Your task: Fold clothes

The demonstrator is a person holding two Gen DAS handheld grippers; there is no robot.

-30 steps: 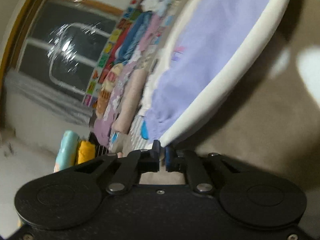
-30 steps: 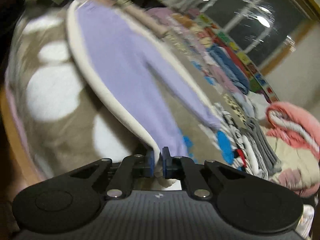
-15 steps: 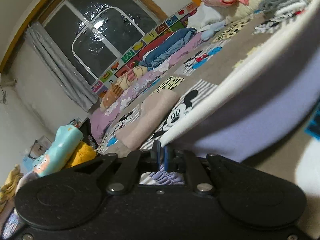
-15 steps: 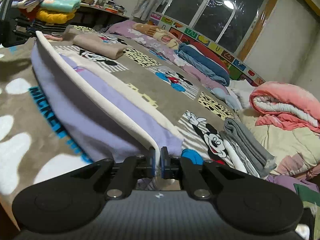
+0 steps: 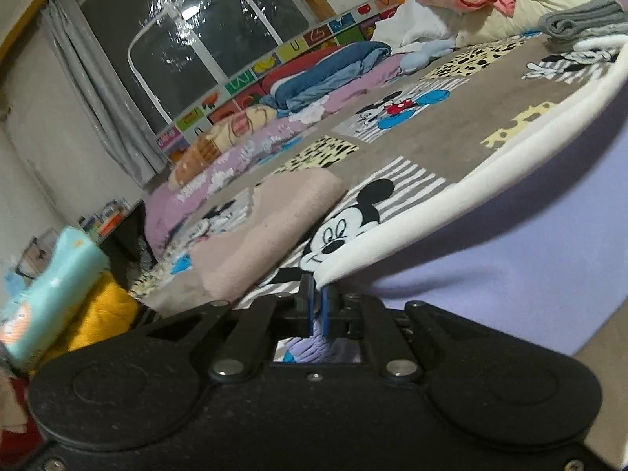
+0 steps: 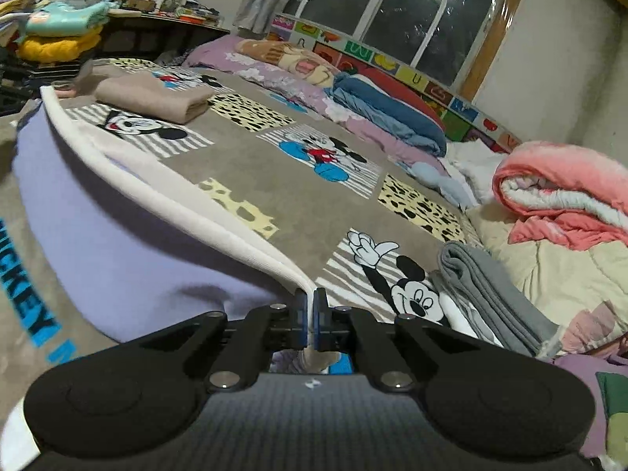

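A lilac garment (image 5: 522, 235) with a white inner lining is stretched between my two grippers above the Mickey Mouse blanket (image 5: 431, 129). My left gripper (image 5: 317, 294) is shut on one corner of its white edge (image 5: 451, 204). My right gripper (image 6: 310, 306) is shut on the other corner; the garment (image 6: 102, 227) sags to the left there, its white edge (image 6: 176, 200) running away from the fingers. The lower part of the garment hangs below both grippers, partly hidden.
A folded pink-beige cloth (image 5: 267, 231) (image 6: 153, 94) lies on the blanket beyond the garment. Folded grey clothes (image 6: 490, 298) and a pink rolled quilt (image 6: 561, 192) sit at the right. Blue and purple bedding (image 6: 376, 106) lines the window side. Stacked yellow and teal clothes (image 5: 66, 282) stand left.
Both grippers have swung down with the garment held taut, so the views turned from the blanket up to level across the bed. Both grips stayed shut.
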